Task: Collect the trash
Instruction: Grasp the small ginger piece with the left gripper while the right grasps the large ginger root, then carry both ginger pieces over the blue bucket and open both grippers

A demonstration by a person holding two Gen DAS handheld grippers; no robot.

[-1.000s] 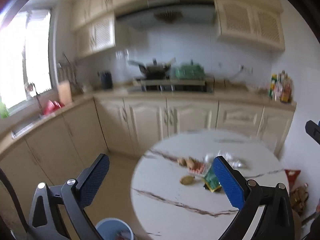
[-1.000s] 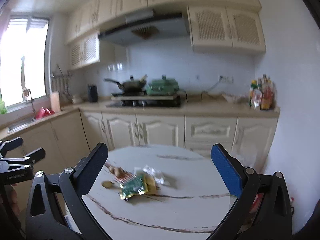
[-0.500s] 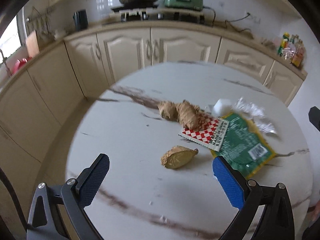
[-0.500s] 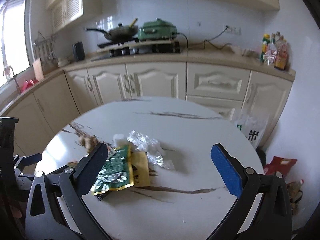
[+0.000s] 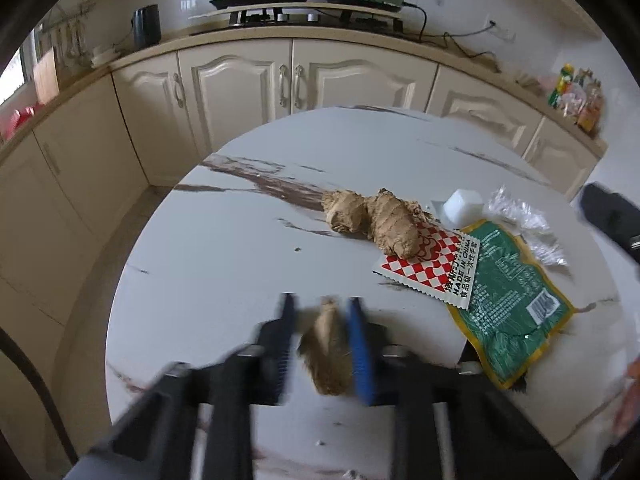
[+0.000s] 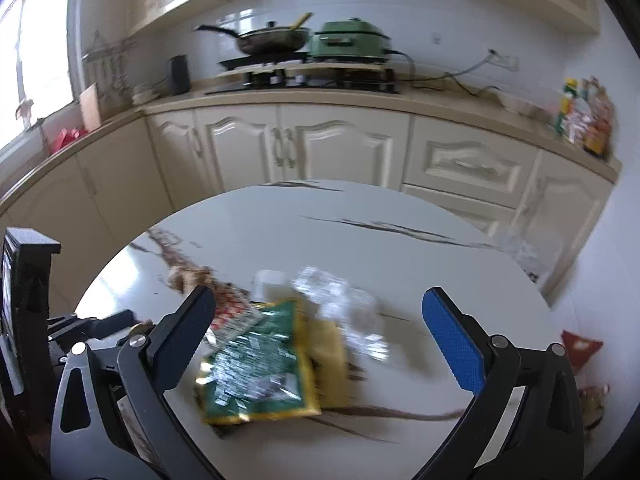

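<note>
Currently, left wrist view: left gripper [image 5: 322, 344] has its fingers [image 5: 360, 344] drawn in close around a small ginger piece [image 5: 326, 354], which sits between the pads at the near edge of the round marble counter [image 5: 224, 256]. Motion blur here, so full contact on both pads can't be confirmed. Ginger piece's long axis runs roughly along the fingers, narrow tip pointing away from the camera toward the counter's middle. Further back lies a bigger ginger root [image 5: 372, 220], its right end resting on a red-checkered wrapper [image 5: 432, 268]. Wrapper overlaps a green snack bag [image 5: 512, 304] whose long axis runs diagonally, near-right to far-left. White cup [image 5: 464, 208] and crumpled clear plastic [image 5: 524, 224] sit behind the bag.

Right wrist view: right gripper [image 6: 320, 344] fingers [image 6: 452, 340] spread wide, holding nothing, hovering over the counter [image 6: 400, 248]. Green snack bag [image 6: 260, 364] lies flat between and below them, nearer the left finger, on top of a yellowish packet [image 6: 330, 356]. Clear plastic [image 6: 344, 300] just beyond it. Left gripper's body [image 6: 92, 328] visible at the left edge
</note>
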